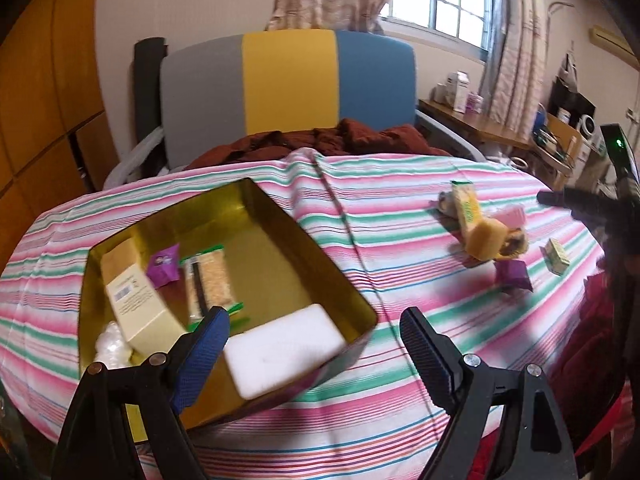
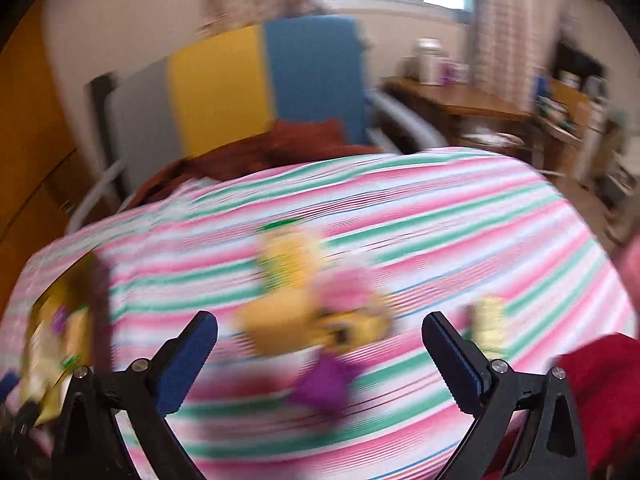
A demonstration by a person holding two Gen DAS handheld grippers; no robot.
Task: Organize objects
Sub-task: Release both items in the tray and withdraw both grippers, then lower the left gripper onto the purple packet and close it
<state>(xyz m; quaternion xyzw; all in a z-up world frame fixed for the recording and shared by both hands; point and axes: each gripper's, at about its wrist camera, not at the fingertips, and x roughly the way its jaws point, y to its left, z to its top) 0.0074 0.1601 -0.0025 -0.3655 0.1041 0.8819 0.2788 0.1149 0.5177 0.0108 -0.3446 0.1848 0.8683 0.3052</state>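
Snacks and small packs are the things I am tidying, and some already sit in the gold tin box point(image 1: 256, 216) at about 9 o'clock from my left gripper point(image 1: 314, 328). My left jaws are wide apart and hold nothing. Nearest in the box is a flat white block point(image 1: 280, 348), just past my left finger. Beside it, at 10 o'clock, a cream carton point(image 1: 132, 292) leans on its side, with something white and fluffy point(image 1: 112, 340) below it. Farther in lie a clear pack with a green edge point(image 1: 208, 280) and a small purple pack point(image 1: 162, 266). The box is shiny yellow inside and stands on a cloth with pink, green and white stripes point(image 1: 400, 272).

At 2 o'clock from my left gripper, well apart from the box, is a little pile: a purple packet point(image 1: 514, 274), a yellow pack point(image 1: 486, 240), a tall green and yellow pack point(image 1: 466, 204) and a small pale green box point(image 1: 558, 256).

My right gripper point(image 2: 320, 332) has its jaws wide apart too, and empty. That view is very blurry. The pile point(image 2: 316, 320) shows at 12 o'clock between my fingers, with a purple packet point(image 2: 324, 380) nearest.

Far back stands a chair point(image 1: 288, 92) in grey, yellow and blue with a dark red cloth point(image 1: 320, 140) on it.
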